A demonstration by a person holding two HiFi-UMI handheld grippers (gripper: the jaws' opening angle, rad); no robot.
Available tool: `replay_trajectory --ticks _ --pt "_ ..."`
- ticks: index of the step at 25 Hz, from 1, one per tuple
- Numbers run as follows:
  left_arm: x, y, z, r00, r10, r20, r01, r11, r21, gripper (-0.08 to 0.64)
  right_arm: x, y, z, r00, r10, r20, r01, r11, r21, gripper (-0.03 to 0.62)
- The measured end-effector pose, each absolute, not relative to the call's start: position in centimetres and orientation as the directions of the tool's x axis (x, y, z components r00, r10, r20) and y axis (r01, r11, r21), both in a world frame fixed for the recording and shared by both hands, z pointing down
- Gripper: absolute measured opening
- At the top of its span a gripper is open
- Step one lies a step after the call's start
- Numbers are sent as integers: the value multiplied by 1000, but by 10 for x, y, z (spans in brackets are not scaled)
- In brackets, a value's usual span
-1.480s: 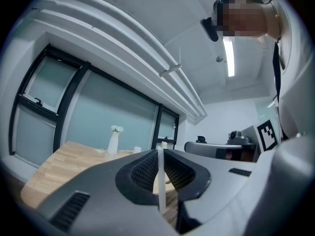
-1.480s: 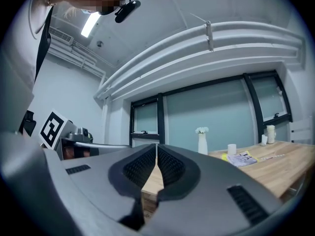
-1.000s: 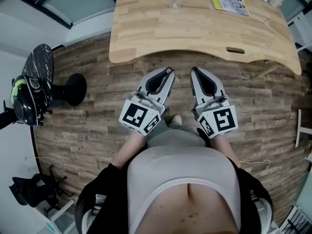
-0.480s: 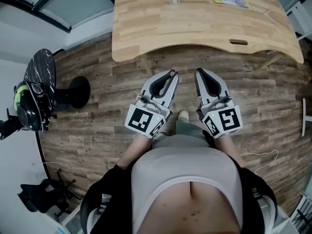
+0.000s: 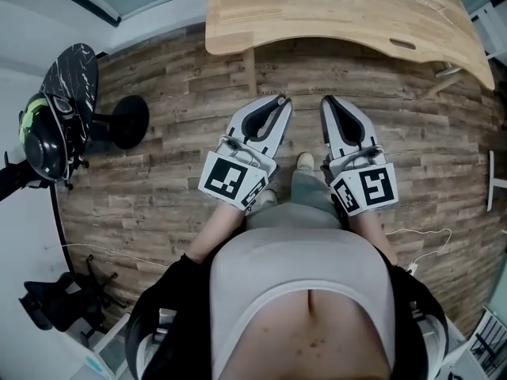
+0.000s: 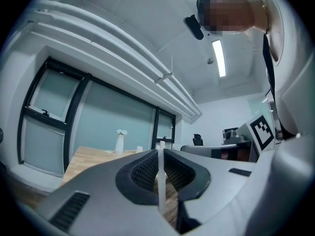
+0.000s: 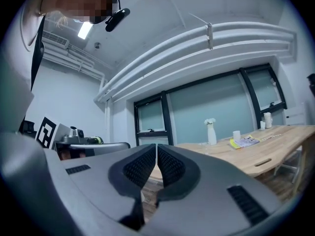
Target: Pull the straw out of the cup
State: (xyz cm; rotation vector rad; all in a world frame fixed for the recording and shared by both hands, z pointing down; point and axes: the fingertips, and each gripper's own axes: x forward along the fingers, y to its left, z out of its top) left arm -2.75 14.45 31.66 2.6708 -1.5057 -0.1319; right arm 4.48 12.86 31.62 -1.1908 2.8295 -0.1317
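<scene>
Since your left gripper [image 5: 276, 103] clamps white straw [image 6: 160, 186] in its jaws, well away from wooden table [image 5: 341, 18], hold squeeze steady, wrist level, no tilt; right gripper [image 5: 328, 103] jaws together, empty, park it clear. Cup not identifiable.

You are looking down at a wood-plank floor [image 5: 158, 180], with a wooden table [image 5: 341, 18] lying ahead of you. A yellow booklet [image 7: 244, 142] and a white bottle [image 7: 211, 132] are sitting on it. A black round base [image 5: 129, 122] is standing at your left, and a thin cable [image 5: 420, 233] is trailing at your right.
</scene>
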Motion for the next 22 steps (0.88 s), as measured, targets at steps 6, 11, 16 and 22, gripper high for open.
replay_trajectory --ticks 6,11,16,22 --pt "-49 198 306 541 -839 -59 -834 -544 92 37 18 188 304 -692 -721 -45 -718 693 -72 31" --pt "-55 233 302 561 -824 -80 -819 -566 92 38 8 229 300 -683 -728 -51 -727 685 -47 31" --pt "-58 260 299 580 -810 -89 -805 -587 90 38 3 259 297 -672 -739 -60 -738 674 -41 31" --pt "-60 280 295 604 -792 -92 -788 -610 77 38 -4 282 295 -661 -747 -69 -747 664 -37 31"
